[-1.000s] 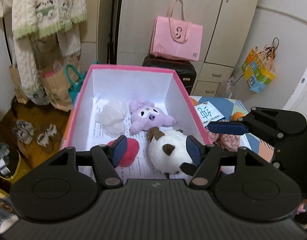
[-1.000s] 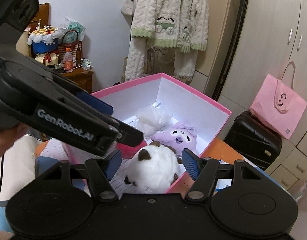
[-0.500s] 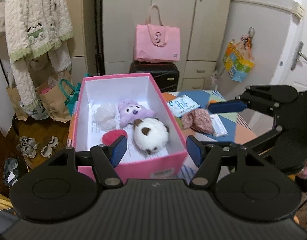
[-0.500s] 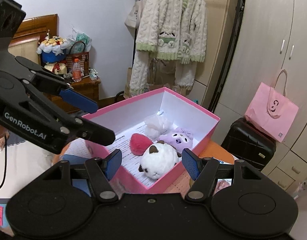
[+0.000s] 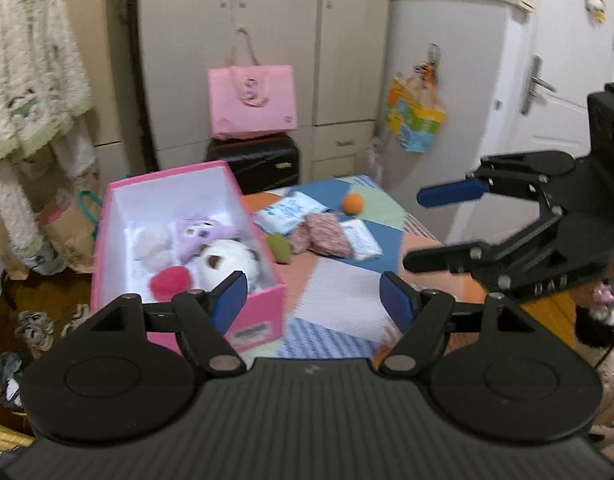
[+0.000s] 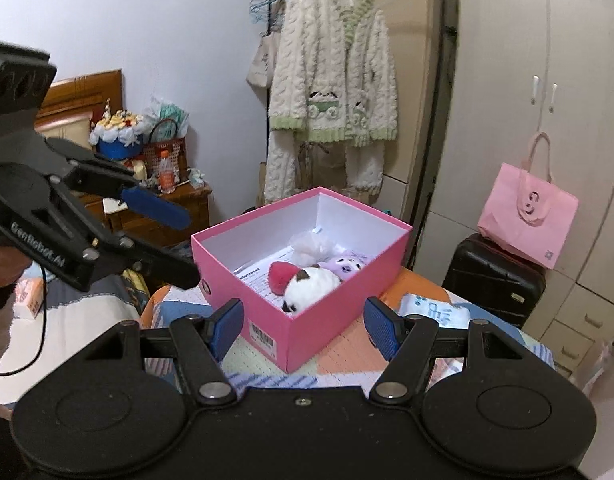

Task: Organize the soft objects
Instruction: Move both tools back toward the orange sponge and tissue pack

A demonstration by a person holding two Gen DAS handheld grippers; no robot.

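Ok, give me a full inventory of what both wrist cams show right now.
box: 1, pink, on patchwork table
plush toys in box: 4; white-brown, purple, red, white fluffy
ball: 1, orange, table's far end
green soft item: 1, right of box
floral pouch: 1, pinkish, mid-table
tissue packs: 2, white-blue, beside pouch
tote bag: 1, pink, on black suitcase
cardigan: 1, cream-green, hanging
left gripper: open, empty
right gripper: open, empty

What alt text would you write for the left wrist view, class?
An open, empty left tool hovers before a pink box holding plush toys; an orange ball and floral pouch lie on the patchwork cover, with the right tool open alongside.
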